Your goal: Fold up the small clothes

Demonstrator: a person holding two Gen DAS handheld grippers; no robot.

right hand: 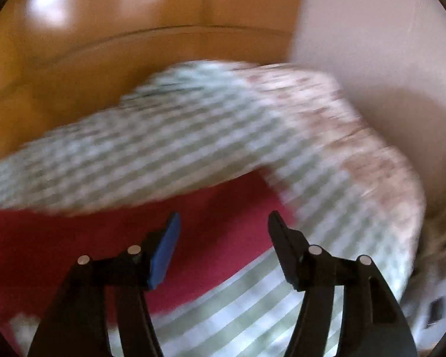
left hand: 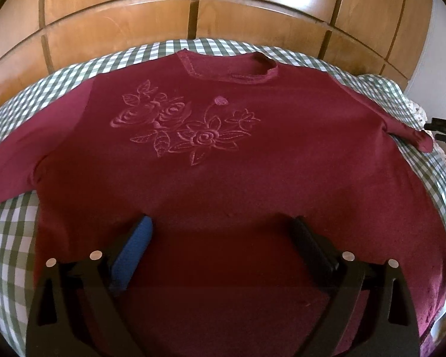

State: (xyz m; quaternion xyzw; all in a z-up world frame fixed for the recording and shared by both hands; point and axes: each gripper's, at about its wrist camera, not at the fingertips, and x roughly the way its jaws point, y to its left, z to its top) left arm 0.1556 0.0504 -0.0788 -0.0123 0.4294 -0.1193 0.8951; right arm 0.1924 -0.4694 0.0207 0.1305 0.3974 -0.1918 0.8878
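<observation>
A dark red long-sleeved top (left hand: 223, 178) with embossed flowers (left hand: 184, 128) lies spread flat, front up, on a green-and-white checked cloth (left hand: 12, 238), neckline away from me. Its right sleeve (left hand: 401, 122) stretches out to the cloth's right edge. My left gripper (left hand: 220, 220) hovers over the lower middle of the top, jaws wide open, nothing between them. The right wrist view is blurred: my right gripper (right hand: 223, 214) is open above a strip of the red fabric (right hand: 208, 202), which lies on the checked cloth (right hand: 163, 148). The pads do not press on it.
Wooden cabinet doors (left hand: 223, 15) stand close behind the checked surface. A pale wall (right hand: 371, 44) rises at the right. A floral-patterned cover (right hand: 356, 125) shows under the checked cloth at the far right corner. A black object (left hand: 443, 128) sits beyond the sleeve's cuff.
</observation>
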